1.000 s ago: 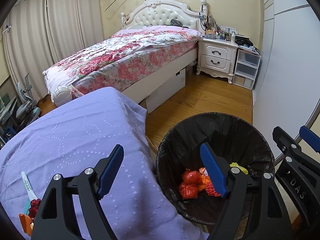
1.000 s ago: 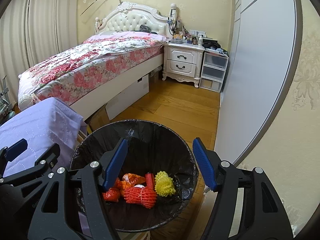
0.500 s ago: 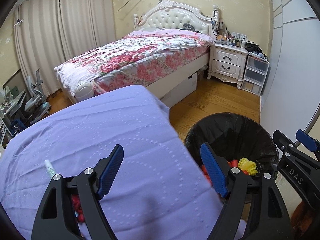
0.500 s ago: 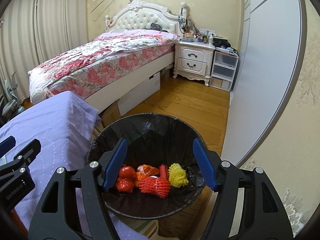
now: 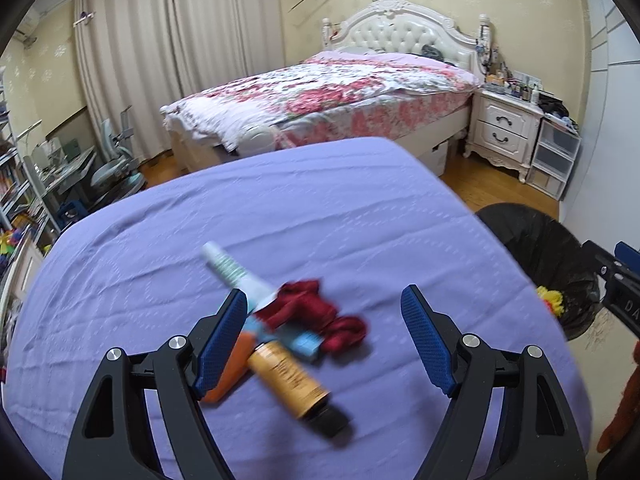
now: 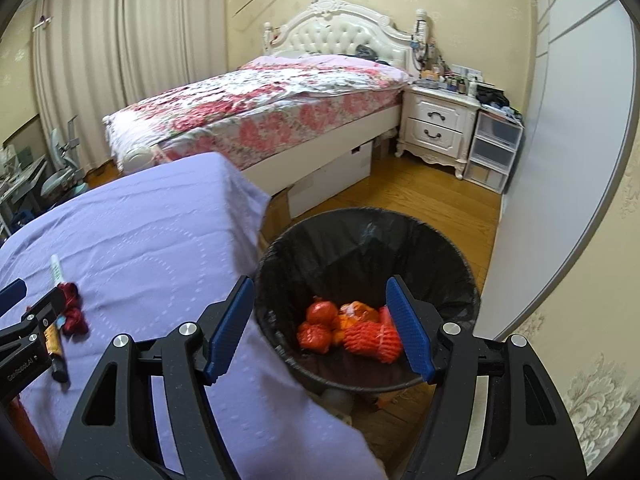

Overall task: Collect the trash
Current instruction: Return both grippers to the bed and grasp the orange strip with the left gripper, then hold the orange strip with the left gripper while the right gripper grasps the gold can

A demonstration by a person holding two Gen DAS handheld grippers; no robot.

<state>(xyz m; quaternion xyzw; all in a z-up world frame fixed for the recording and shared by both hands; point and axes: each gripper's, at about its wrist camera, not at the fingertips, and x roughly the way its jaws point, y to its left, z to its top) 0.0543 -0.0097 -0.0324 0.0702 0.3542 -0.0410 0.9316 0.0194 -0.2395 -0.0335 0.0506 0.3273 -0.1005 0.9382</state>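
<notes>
A pile of trash lies on the purple-covered table (image 5: 280, 208): an orange tube with a black cap (image 5: 294, 386), a white and green tube (image 5: 236, 274), a crumpled dark red wrapper (image 5: 316, 314) and an orange piece (image 5: 232, 368). My left gripper (image 5: 324, 340) is open and empty, just above the pile, jaws either side of it. My right gripper (image 6: 320, 328) is open and empty over the near rim of the black-lined bin (image 6: 360, 240). The bin holds red and orange net wrappers (image 6: 370, 338). The pile also shows in the right wrist view (image 6: 66, 312).
A bed with a floral cover (image 6: 260, 108) stands behind the table. A white nightstand (image 6: 438, 128) and plastic drawers (image 6: 494, 152) stand by the wardrobe wall. The bin (image 5: 548, 264) stands on the wood floor right of the table.
My left gripper has swung left from over the bin to above the trash pile on the table. My right gripper has shifted left and back a little, still over the bin.
</notes>
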